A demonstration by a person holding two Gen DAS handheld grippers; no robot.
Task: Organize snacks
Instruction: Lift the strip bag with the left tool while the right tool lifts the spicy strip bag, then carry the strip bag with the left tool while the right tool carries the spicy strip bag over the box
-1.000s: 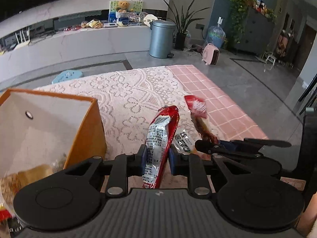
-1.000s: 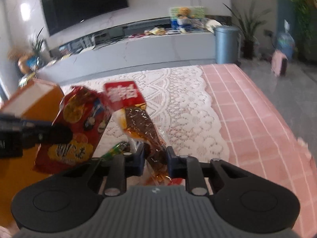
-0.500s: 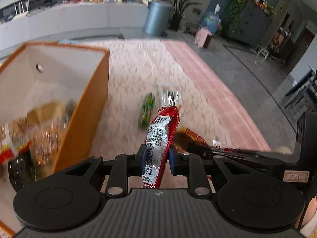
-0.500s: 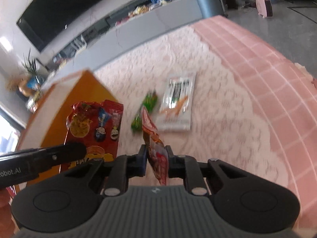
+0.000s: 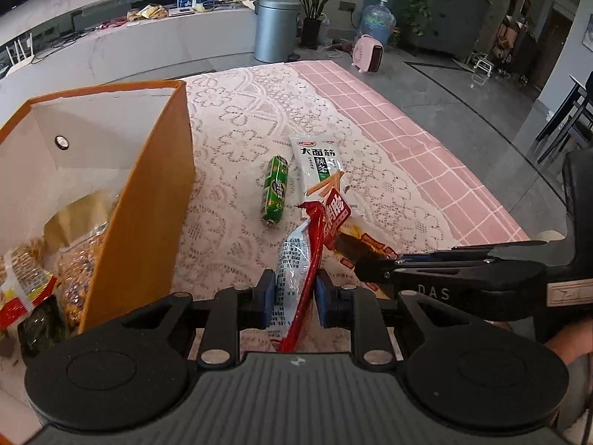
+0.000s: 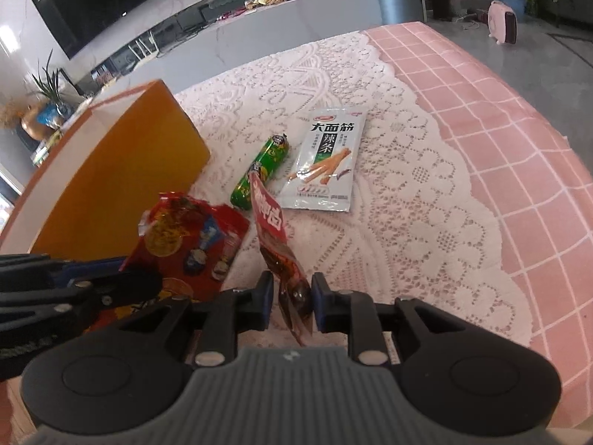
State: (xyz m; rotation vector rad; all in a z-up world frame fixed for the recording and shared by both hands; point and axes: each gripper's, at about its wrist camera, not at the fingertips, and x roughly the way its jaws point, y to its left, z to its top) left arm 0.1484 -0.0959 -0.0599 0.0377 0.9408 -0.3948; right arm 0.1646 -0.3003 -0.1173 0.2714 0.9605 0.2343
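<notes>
I held a snack in each hand. My left gripper (image 5: 294, 298) was clamped on the red bag (image 5: 301, 270), edge-on and upright between the pads, so it hung clear of the lace cloth (image 5: 237, 137) and could be dropped straight into the box (image 5: 144, 200) just to its left. That orange box already held several packets at its bottom, which is why I judged it to be where the snacks go.

My right gripper (image 6: 289, 306) carried the brown strip (image 6: 283, 256) by its lower end, the red label pointing up and away. Its jaws had just been easing apart; the strip sat between them with the right pad against it and a gap showing on the left, so I judged the grip loose and the strip liable to slip. It hung beside the red bag, near the box's front corner.

Two snacks lay flat on the cloth, side by side and almost touching: the green sausage (image 5: 276, 191) and the white packet (image 5: 320, 170). They sat right of the box, within easy reach, left for later since both hands were full.
</notes>
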